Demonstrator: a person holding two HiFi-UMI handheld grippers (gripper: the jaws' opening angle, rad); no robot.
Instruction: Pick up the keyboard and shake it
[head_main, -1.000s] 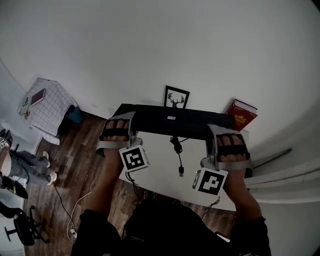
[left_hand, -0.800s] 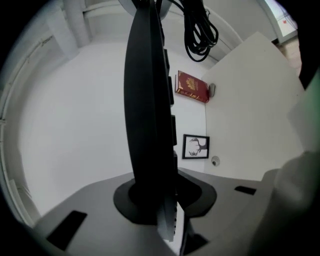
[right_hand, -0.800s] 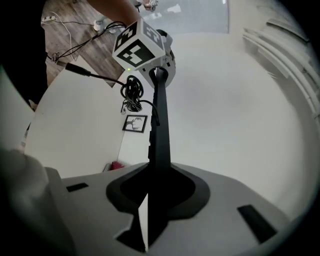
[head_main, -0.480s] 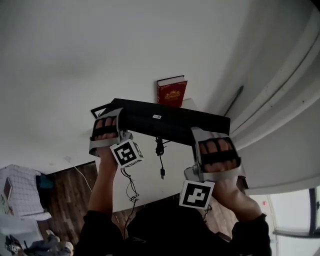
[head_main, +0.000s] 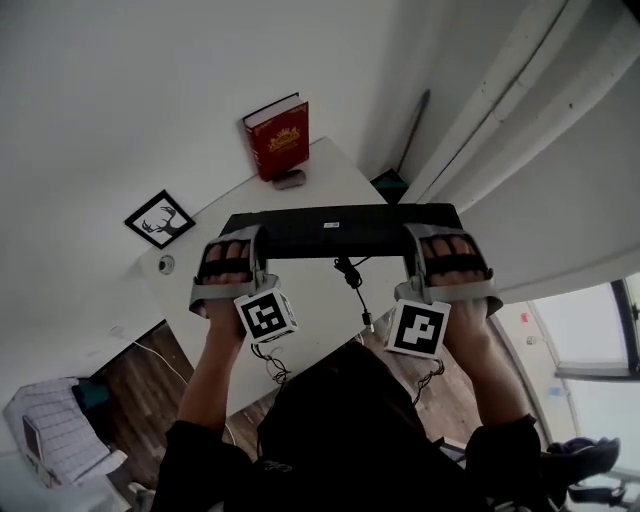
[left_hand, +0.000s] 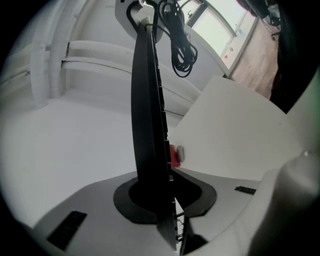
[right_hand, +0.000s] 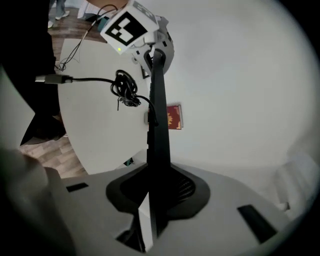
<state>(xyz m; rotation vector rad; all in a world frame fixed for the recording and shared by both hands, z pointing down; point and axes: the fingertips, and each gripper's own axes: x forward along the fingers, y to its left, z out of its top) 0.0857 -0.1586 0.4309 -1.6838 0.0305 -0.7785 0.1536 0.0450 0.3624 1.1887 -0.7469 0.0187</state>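
Swung round since half a second ago, the keyboard (head_main: 340, 230) lies level across the head view, the red book (head_main: 277, 138) now up-left of it.
Left gripper (head_main: 240, 238) is clamped on its left end, right gripper (head_main: 432, 236) on its right end, each pinching the thin black body between its jaws; it hangs in the air above the white table (head_main: 310, 300), cable (head_main: 350, 272) dangling from its near edge.

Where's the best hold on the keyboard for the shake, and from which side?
Grip the keyboard near its two short ends, coming in over the near long edge, as it is held now. The left gripper and right gripper each pinch across its thin thickness. It is long, flat and rigid, so widely spaced grips should steady it, and they are clear of the cable hanging from its middle.
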